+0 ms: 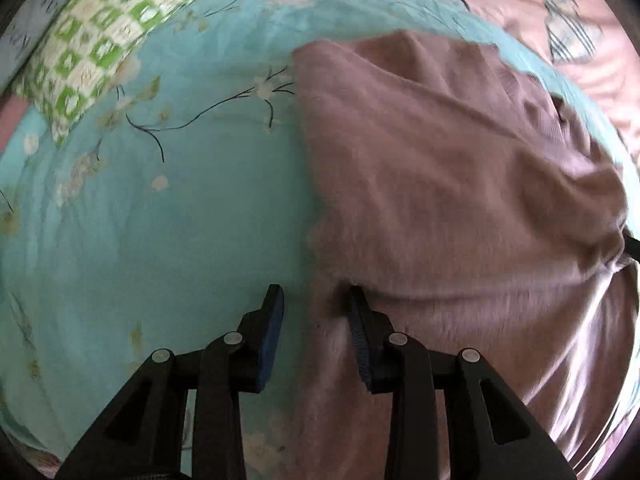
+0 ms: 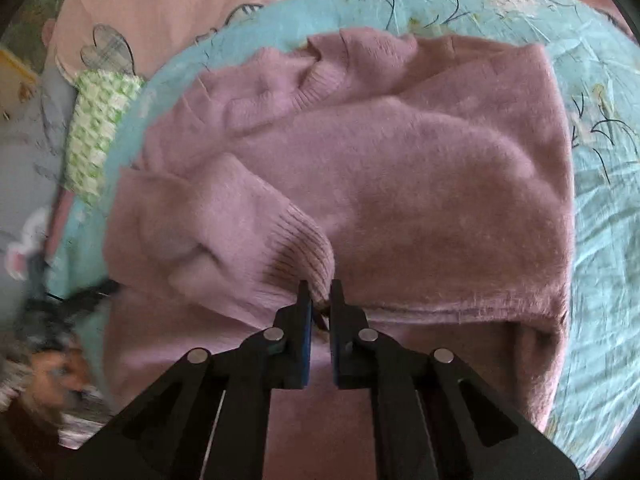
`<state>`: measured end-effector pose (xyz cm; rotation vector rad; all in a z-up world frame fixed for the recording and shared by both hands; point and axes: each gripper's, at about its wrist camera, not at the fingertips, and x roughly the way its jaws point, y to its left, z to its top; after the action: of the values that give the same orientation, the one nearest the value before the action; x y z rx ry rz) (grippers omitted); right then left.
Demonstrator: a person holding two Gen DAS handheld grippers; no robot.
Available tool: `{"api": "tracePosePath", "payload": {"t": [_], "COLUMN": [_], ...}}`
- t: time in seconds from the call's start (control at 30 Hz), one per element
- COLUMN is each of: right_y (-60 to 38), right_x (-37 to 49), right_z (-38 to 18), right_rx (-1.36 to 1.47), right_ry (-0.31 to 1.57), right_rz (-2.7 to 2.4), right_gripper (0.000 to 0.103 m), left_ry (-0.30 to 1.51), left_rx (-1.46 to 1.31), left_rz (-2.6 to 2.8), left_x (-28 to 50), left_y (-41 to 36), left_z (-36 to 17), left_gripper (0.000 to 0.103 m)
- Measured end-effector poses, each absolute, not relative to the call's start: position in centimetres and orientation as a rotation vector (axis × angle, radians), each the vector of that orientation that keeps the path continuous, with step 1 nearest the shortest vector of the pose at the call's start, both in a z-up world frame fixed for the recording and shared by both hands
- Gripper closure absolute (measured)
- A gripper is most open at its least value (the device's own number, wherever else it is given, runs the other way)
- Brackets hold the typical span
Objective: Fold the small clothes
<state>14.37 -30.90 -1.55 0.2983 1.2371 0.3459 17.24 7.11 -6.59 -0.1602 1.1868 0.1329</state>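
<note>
Fuzzy mauve knitted sweater (image 2: 400, 184) lying on a turquoise floral bedsheet (image 1: 160, 240), pink duvet (image 1: 500, 4) beyond, green checked pillow (image 1: 92, 52), left tool (image 1: 316, 300) partly open at the sweater's edge, right tool (image 2: 320, 292) pinching the ribbed cuff (image 2: 304, 244)

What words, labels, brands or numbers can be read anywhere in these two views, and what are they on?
None. The mauve sweater shows no tag or print; the turquoise floral bedsheet, green checked pillow and pink quilt carry only patterns, no lettering.

Both grippers are black, with silver rivets and blue-padded fingers (image 1: 272, 332).
</note>
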Motion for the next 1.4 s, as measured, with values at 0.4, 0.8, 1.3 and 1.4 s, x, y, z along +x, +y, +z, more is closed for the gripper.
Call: {"api": "tracePosePath", "payload": {"t": [0.4,0.8,1.3,1.4], "right_y": [-40.7,-41.3,-41.7,-41.0], "right_x": [15.5,14.4,13.5,12.8], "right_z": [5.2,-2.5,0.0,1.7], "right_rx": [0.489,0.379,0.288,0.36], "right_ry": [1.059,1.226,1.216,1.136], "right_rz": [0.271,0.072,-0.017,0.067], "right_gripper": [0.095,0.096,0.071,0.071], "left_ry": [1.157,1.167,1.174,1.154], "left_rx": [-0.249,-0.304,-0.278,-0.307], "left_rz": [0.182,0.193,-0.058,-0.057], "left_x": [20.1,18.2,14.6,15.9], "left_y": [7.0,9.1,10.0,9.9], "left_z": [-6.8,-7.1,-2.8,-2.2], "left_gripper": [0.065,0.056,0.051,0.05]}}
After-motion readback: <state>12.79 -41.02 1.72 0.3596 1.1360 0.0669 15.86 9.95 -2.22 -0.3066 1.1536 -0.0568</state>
